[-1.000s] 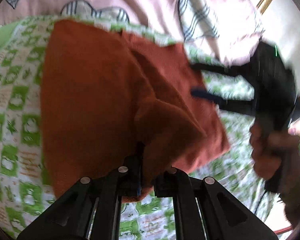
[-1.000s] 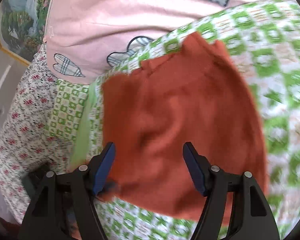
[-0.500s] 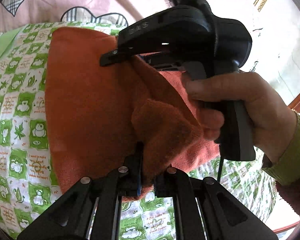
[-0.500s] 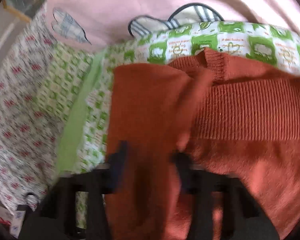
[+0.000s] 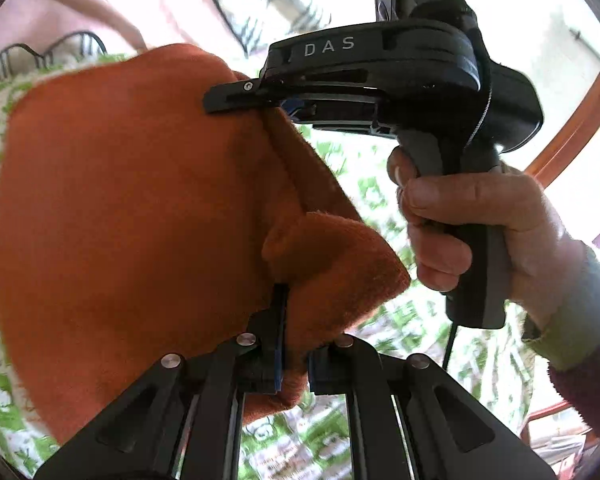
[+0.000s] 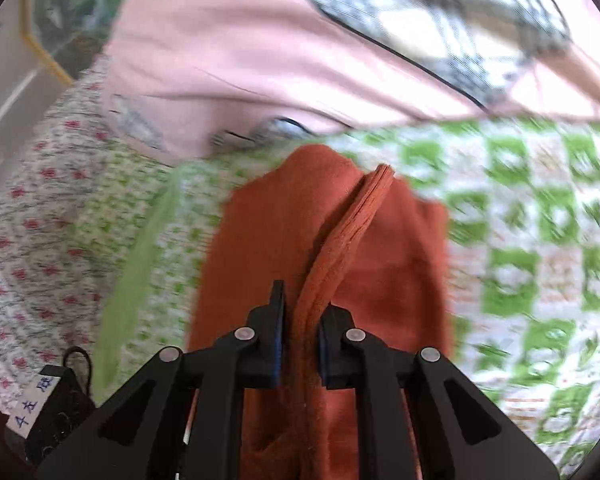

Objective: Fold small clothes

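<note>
**Both grippers clamped on the orange garment**

The left gripper (image 5: 292, 356) sits nearest in its own view, jaws pinched tight on a bunched fold of the orange garment (image 5: 132, 220). The cloth spreads out from the clamp toward the far left, lifted and draped, hiding much of the green-checked sheet (image 5: 4, 396) beneath it. A thick cuff-like fold bulges just right of the clamp.

Farther off and to the right, a hand (image 5: 472, 224) grips the handle of the right gripper (image 5: 276, 106), whose black body bears the letters DAS. Its tip meets the garment's far edge, where a seam runs down toward the near clamp. A green cuff and dark red sleeve (image 5: 580, 384) cover the wrist.

In the right wrist view, the right gripper (image 6: 300, 344) has just been closing and now nips a ribbed orange hem between its pads. The hem runs away from the jaws as a raised ridge, with the rest of the garment (image 6: 388, 272) hanging on both sides over the checked sheet (image 6: 540, 220). Beyond the sheet lies a pink blanket (image 6: 220, 40) with plaid patches; a floral cloth (image 6: 32, 220) lies to the left. Much of the far ground is blurred.
</note>
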Available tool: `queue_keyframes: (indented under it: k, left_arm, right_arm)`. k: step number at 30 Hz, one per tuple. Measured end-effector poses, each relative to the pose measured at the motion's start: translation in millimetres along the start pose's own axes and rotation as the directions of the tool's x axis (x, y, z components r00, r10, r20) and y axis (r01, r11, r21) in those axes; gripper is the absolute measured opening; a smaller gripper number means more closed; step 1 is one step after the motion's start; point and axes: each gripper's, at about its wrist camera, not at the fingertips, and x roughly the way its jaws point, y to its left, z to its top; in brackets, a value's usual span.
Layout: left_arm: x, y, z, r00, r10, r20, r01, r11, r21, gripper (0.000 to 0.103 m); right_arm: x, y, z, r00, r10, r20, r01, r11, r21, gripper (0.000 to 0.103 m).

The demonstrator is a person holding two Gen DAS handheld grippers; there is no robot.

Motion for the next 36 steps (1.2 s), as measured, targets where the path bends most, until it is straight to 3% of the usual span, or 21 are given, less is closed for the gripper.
queue_keyframes:
  k: [5,12,13,15,17,20,24,26,30,31,33,36]
  left_arm:
    - [10,4,1,1.0,-0.006,-0.023,0.005,0.999,-0.04,0.007]
    - [25,2,5,0.999,-0.01,-0.052,0.008,0.999,-0.032,0.008]
    - [26,6,9,0.999,-0.015,-0.052,0.013,0.999,-0.041,0.008]
    - [27,12,15,0.999,-0.022,-0.048,0.019,0.998,-0.055,0.008]
    - [25,9,21,0.999,-0.027,-0.044,0.024,0.998,-0.057,0.008]
    - [8,7,25,0.999,-0.045,-0.027,0.044,0.998,-0.038,0.008]
    - [-16,-5,36,0.995,-0.094,0.041,0.095,0.995,-0.019,0.008]
    - [-9,-6,40,0.995,-0.099,0.024,0.1,0.995,-0.022,0.009]
    - [27,5,31,0.99,-0.082,-0.114,0.076,0.996,-0.05,0.018]
    - [25,8,29,0.989,-0.088,-0.119,0.082,0.995,-0.057,0.019]
    - [12,14,26,0.987,-0.111,-0.116,0.103,0.992,-0.068,0.039]
    - [-24,33,22,0.994,-0.094,-0.064,0.087,0.991,-0.106,0.053]
  right_arm:
    - [5,-27,-8,0.999,-0.035,0.013,0.034,0.998,0.048,0.012]
    - [1,-31,-12,1.0,0.02,0.005,-0.02,0.995,0.102,0.015]
    - [1,-31,-14,1.0,0.027,0.006,-0.027,0.993,0.113,0.017]
    - [3,-32,-18,0.999,0.038,0.01,-0.039,0.989,0.14,0.044]
    - [9,-30,-24,1.0,0.016,-0.012,-0.014,0.992,0.129,0.046]
    - [17,-19,-28,0.998,0.011,-0.06,-0.006,0.996,0.086,0.014]
    - [-18,-5,-22,0.998,0.033,0.051,-0.036,0.997,0.064,0.013]
    - [-23,-8,-21,0.999,-0.01,0.049,0.007,0.999,0.047,0.013]
    - [-3,-30,-29,0.989,-0.147,-0.035,0.148,0.988,0.041,0.013]
    - [-4,-34,-31,0.988,-0.151,-0.038,0.153,0.987,0.047,0.014]
    - [-15,-38,-33,0.988,-0.157,-0.01,0.157,0.985,0.068,0.019]
    - [-29,-40,-35,0.983,-0.182,0.008,0.181,0.98,0.077,0.032]
